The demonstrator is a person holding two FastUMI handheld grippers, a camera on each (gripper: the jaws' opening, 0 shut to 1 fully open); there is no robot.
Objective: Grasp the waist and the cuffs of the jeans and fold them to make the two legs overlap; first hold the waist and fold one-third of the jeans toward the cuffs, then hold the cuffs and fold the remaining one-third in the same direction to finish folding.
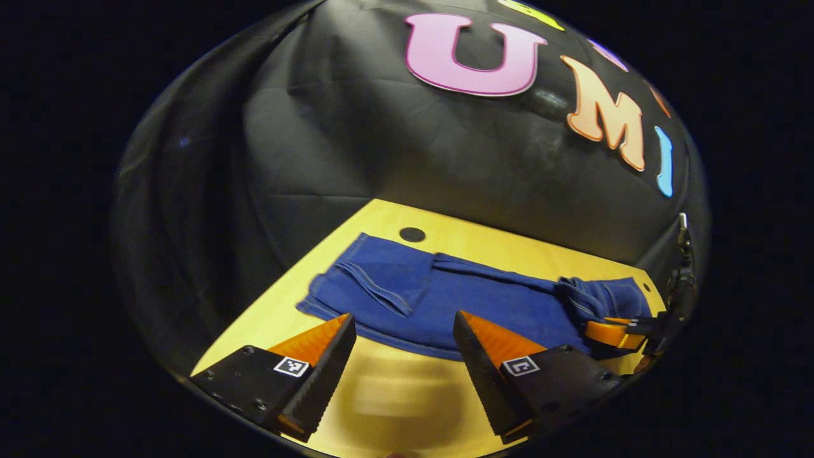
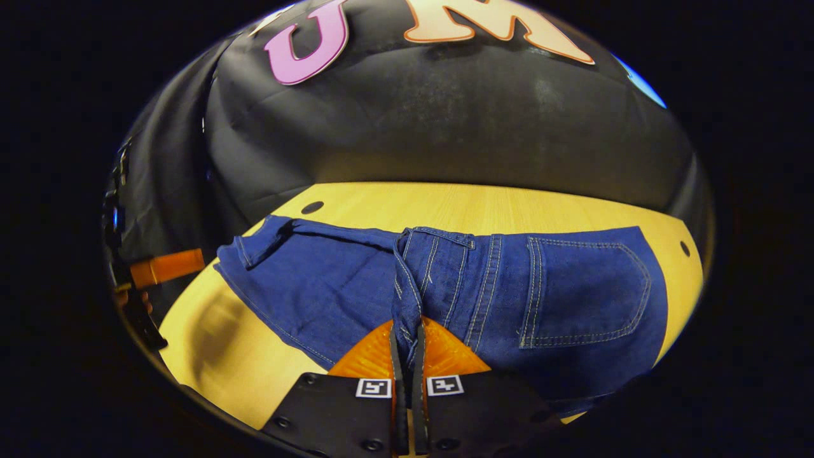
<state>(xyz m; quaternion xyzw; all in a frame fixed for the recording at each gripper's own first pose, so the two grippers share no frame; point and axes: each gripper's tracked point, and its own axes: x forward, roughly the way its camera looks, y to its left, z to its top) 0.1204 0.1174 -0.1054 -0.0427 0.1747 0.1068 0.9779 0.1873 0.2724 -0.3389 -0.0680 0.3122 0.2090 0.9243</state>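
Note:
Blue jeans (image 1: 445, 299) lie lengthwise on the yellow wooden table (image 1: 388, 394), cuffs (image 1: 356, 273) at the left end and waist at the right end. My left gripper (image 1: 404, 318) hovers open just in front of the near edge of the legs, nothing between its fingers. In the right gripper view the waist end with its back pocket (image 2: 585, 292) lies close. My right gripper (image 2: 407, 331) is shut on a bunched ridge of denim at the waist (image 2: 407, 280). That gripper also appears at the far right of the left gripper view (image 1: 617, 332), at the gathered waist.
Small dark round holes (image 1: 412, 234) (image 2: 683, 248) mark the tabletop behind the jeans. The black cloth wall (image 1: 381, 140) rises right behind the table's far edge. Bare wood (image 2: 235, 356) lies in front of the legs. The left gripper's finger (image 2: 166, 267) shows at the far left of the right gripper view.

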